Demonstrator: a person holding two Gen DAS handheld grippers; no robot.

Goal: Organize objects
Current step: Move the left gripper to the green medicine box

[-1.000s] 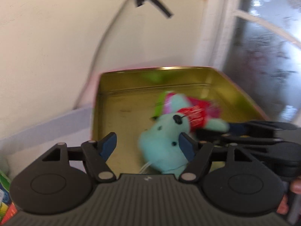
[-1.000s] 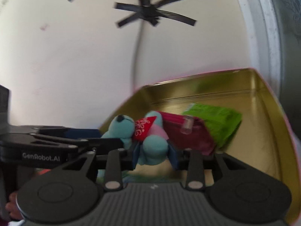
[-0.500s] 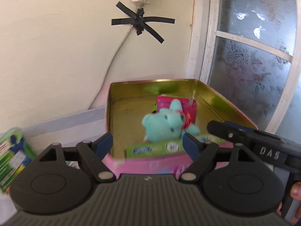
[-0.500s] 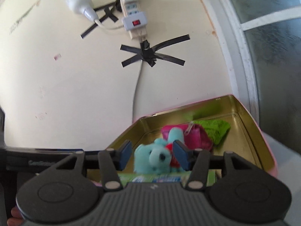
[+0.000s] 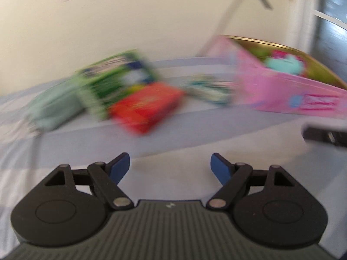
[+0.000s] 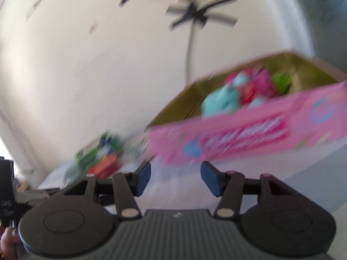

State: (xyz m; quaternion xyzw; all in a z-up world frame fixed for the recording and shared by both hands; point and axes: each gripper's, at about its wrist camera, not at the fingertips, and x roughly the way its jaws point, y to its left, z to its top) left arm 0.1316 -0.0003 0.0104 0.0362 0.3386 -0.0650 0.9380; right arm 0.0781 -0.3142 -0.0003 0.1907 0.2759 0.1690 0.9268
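Both views are smeared by motion blur, so fine detail cannot be read. The left gripper [image 5: 170,165] hangs over a pale grey-blue cloth-covered surface [image 5: 173,127] with its 2 blue-padded fingers spread wide and nothing between them. The right gripper [image 6: 175,176] has its jaws opening, the gap narrower than the left one's, and only bare surface shows between its pads. The pink rectangular tin with a gold inside [image 6: 249,134] stands at the surface's far right corner, close to the cream wall [image 5: 108,21]. Its long axis runs roughly along the wall, with a long printed side facing the cameras. Inside it lie a turquoise plush toy [image 6: 219,100], a magenta pouch [image 6: 263,82] and a green packet [image 6: 282,82]; which way each points cannot be told. Left of the tin, near the surface's far edge, sits a cluster of loose things. A flat red box [image 5: 147,106] lies with its long axis slanting from the near left toward the far right. A green and white packet [image 5: 117,73] is propped just behind it, touching or overlapping it. A pale mint soft bundle [image 5: 54,108] lies at the left end, and a small green and white patterned pack [image 5: 208,88] lies between the red box and the tin. A black cable [image 6: 189,49] hangs down the wall under crossed black tape [image 6: 195,15].
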